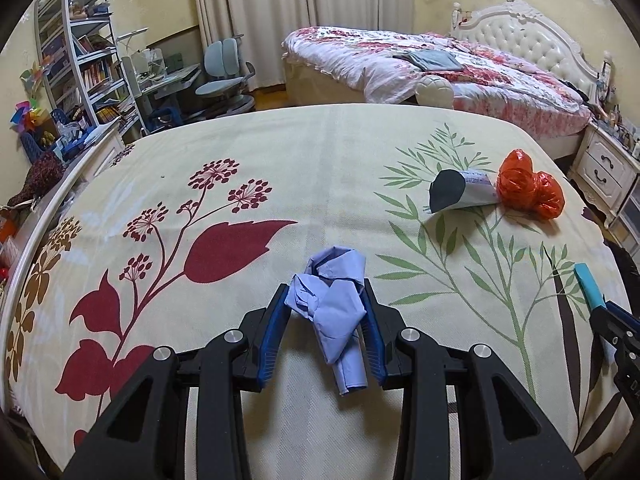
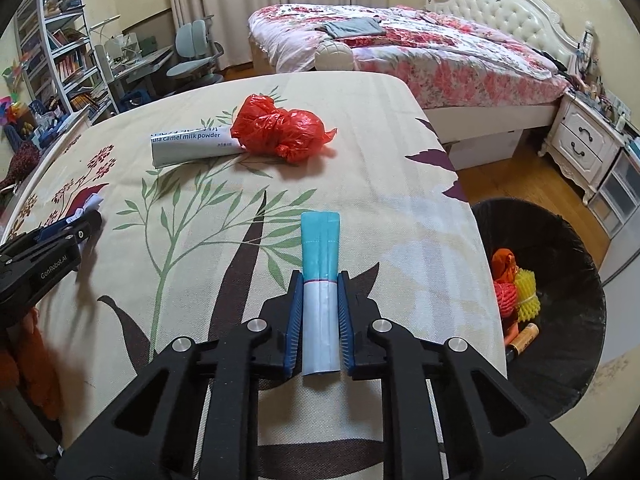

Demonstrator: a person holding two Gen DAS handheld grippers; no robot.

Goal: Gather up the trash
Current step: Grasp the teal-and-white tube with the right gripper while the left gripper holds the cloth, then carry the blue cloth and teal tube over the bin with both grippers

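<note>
Gripping a crumpled blue paper wad (image 1: 334, 308), the left gripper (image 1: 326, 304) has its blue-padded fingers (image 1: 272, 336) pressed against both sides of it, low over the near part of the floral bedspread (image 1: 304, 168). From the right wrist view, the right gripper (image 2: 320, 292) is clamped narrowly on a flat white and teal packet (image 2: 320, 280), whose teal end sticks out forward past the fingertips, above the bedspread (image 2: 400, 208) near its right edge. Farther in, toward the far right corner of the spread, a knotted red plastic bag (image 2: 280, 128) lies touching the end of a white camel milk powder sachet (image 2: 188, 146); both also show in the left view, the bag (image 1: 528, 186) right of the sachet (image 1: 460, 192). Just off the right edge of the bedspread sits a black-lined trash bin (image 2: 568, 248) on the floor, holding orange and yellow foam netting (image 2: 516, 284) and a battery (image 2: 522, 338)
</note>
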